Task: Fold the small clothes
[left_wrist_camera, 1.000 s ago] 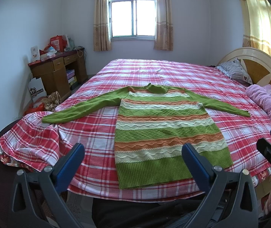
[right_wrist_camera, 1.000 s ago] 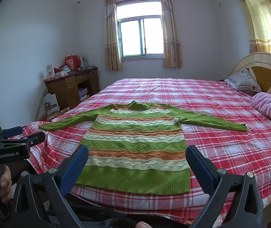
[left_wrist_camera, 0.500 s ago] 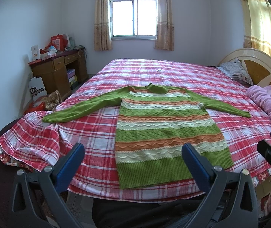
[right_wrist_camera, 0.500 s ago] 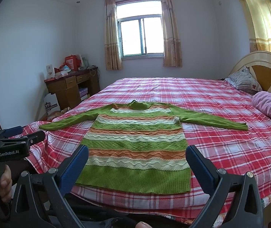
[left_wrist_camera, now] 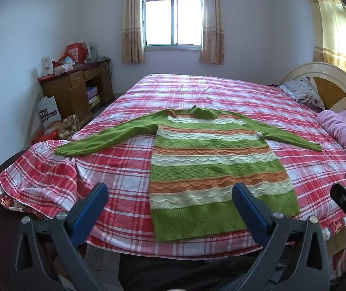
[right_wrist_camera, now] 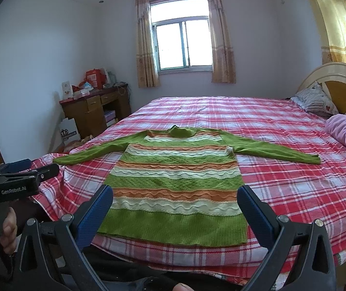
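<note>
A green sweater with orange and cream wavy stripes lies flat on the red plaid bed, both sleeves spread out sideways, hem toward me. It also shows in the right wrist view. My left gripper is open and empty, held above the bed's near edge in front of the hem's left part. My right gripper is open and empty, in front of the hem. Neither touches the sweater. The left gripper shows at the left of the right wrist view.
A pink blanket and a pillow lie at the headboard on the right. A wooden desk with clutter and bags stands on the left by the wall. A curtained window is at the back.
Both views have crept very slightly; the sweater and both open grippers stay as they were.
</note>
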Demonstrator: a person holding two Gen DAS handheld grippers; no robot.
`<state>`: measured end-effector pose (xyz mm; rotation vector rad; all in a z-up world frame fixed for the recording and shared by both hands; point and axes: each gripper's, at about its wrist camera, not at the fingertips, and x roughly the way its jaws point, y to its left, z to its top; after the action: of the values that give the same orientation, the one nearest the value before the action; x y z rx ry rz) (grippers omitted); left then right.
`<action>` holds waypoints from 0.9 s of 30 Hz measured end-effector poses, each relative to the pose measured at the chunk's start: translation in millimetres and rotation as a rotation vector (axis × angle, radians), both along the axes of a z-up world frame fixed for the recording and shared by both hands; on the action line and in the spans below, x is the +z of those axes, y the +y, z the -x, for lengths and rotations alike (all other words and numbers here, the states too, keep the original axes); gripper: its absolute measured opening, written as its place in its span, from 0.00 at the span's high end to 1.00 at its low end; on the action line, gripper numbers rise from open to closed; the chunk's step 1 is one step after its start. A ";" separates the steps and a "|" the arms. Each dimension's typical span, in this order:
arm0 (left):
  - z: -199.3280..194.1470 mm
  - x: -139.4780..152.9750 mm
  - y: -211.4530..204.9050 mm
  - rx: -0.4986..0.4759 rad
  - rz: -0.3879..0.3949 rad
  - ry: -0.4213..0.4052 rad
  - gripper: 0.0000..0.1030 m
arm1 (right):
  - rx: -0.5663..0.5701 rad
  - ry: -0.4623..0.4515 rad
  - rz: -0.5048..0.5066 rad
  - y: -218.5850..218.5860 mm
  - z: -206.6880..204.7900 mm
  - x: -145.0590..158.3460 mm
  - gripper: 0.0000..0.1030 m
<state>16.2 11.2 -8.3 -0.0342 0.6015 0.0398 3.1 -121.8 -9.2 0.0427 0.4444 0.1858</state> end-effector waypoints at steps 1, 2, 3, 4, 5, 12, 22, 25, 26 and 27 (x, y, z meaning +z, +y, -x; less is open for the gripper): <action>-1.5 -0.7 0.8 -0.003 0.005 0.000 0.00 | 0.011 -0.003 -0.008 -1.3 -1.3 -1.0 0.01; -3.5 -1.9 2.7 -0.009 0.011 -0.002 0.00 | 0.022 -0.011 -0.009 -2.4 -2.3 -2.0 0.01; -6.6 -3.6 3.4 -0.013 0.013 -0.001 0.00 | 0.026 -0.028 -0.001 -2.9 -3.1 -3.9 0.01; -9.3 -5.7 4.5 -0.014 0.014 0.004 0.00 | 0.024 -0.042 0.006 -3.1 -4.4 -5.5 0.01; -12.1 -6.9 4.6 -0.016 0.015 0.009 0.00 | 0.034 -0.049 0.002 -4.1 -7.3 -7.7 0.01; -42.0 -21.1 6.4 -0.032 -0.013 0.055 0.00 | 0.079 -0.005 -0.087 -18.1 -41.9 -33.5 0.01; -110.3 -48.6 3.6 -0.042 -0.072 0.126 0.00 | 0.026 0.171 0.005 -38.6 -108.9 -86.9 0.01; -130.6 -55.8 2.0 -0.042 -0.095 0.141 0.00 | -0.012 0.208 -0.013 -55.8 -128.8 -98.7 0.01; -137.9 -57.7 1.6 -0.038 -0.104 0.142 0.00 | -0.027 0.215 -0.015 -62.9 -136.7 -101.7 0.01; -147.2 -59.3 1.5 -0.032 -0.116 0.140 0.00 | -0.041 0.220 -0.015 -68.2 -142.7 -103.8 0.01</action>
<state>163.4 12.8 -67.6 0.0908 0.7389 0.0464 145.8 -190.1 -113.0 0.0878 0.6606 0.1443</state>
